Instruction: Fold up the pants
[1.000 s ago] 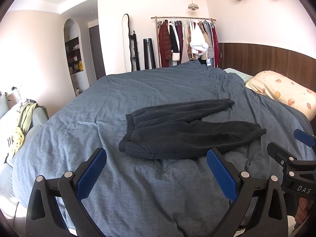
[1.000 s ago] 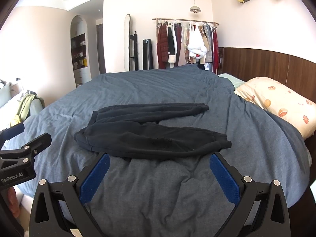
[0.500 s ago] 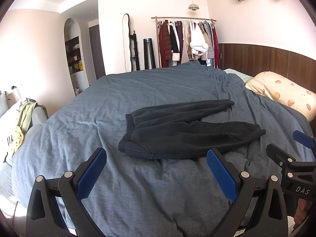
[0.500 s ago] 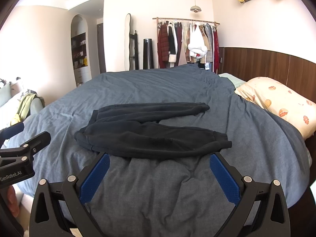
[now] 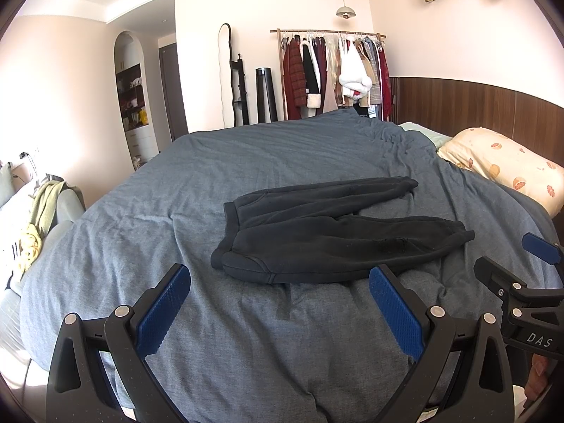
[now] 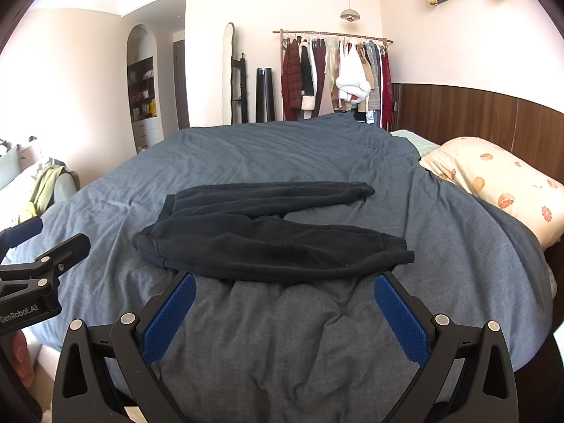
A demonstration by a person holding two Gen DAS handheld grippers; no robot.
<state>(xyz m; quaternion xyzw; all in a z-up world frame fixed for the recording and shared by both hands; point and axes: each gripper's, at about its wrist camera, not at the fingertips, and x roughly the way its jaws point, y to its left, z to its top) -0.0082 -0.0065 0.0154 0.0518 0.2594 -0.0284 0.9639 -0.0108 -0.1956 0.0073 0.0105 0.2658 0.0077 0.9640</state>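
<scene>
Black pants (image 5: 328, 232) lie flat on the blue-grey duvet (image 5: 246, 335), waistband to the left, both legs spread apart and pointing right. They also show in the right wrist view (image 6: 268, 239). My left gripper (image 5: 278, 303) is open and empty, held above the duvet just short of the waistband's near edge. My right gripper (image 6: 285, 313) is open and empty, just short of the near leg. The right gripper also shows at the left wrist view's right edge (image 5: 521, 282), and the left gripper at the right wrist view's left edge (image 6: 38, 264).
A floral pillow (image 6: 500, 183) lies at the right by the wooden headboard (image 6: 476, 112). A clothes rack (image 6: 335, 74) stands beyond the bed. A sofa with a green cloth (image 5: 42, 211) is at the left.
Both grippers have drifted very slightly; the pants have not moved and both grippers stay open.
</scene>
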